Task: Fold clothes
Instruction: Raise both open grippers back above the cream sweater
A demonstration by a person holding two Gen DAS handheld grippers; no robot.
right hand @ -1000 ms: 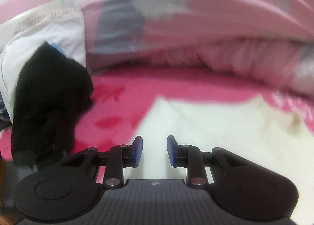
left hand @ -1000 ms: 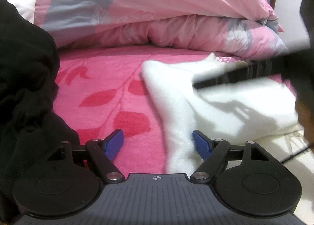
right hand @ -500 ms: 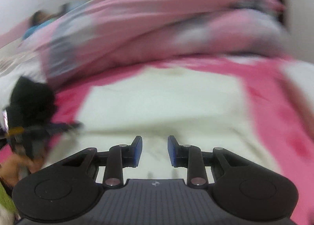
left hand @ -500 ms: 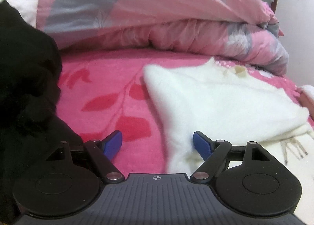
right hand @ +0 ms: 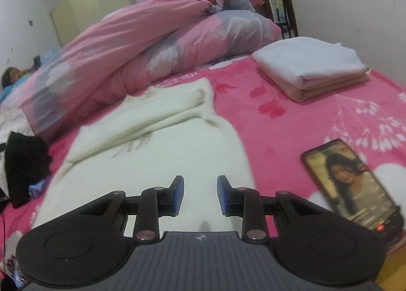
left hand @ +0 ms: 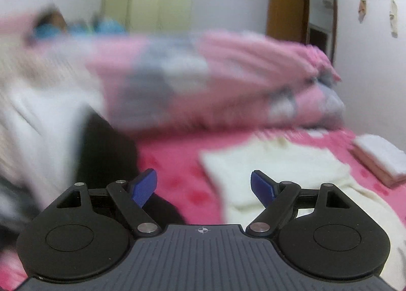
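A pink bedspread (right hand: 317,123) fills the room's bed, a quilt (right hand: 152,44) bunched along its far side. The white garment (right hand: 157,138) lies spread flat, partly doubled over, its long axis running away from the right gripper (right hand: 199,195), which hovers over its near end, jaws apart and empty. The left gripper (left hand: 203,189) (view blurred) is spread wide, empty too, with the garment ahead to its right. A folded stack (right hand: 309,67) sits well apart.

A bed with a pink floral sheet (right hand: 291,123) carries a cream garment (right hand: 157,143) spread flat at its middle. A bunched pink quilt (right hand: 142,47) lies behind it, folded clothes (right hand: 312,67) to the right, a phone (right hand: 350,181) nearer, and black clothing (right hand: 22,164) to the left.
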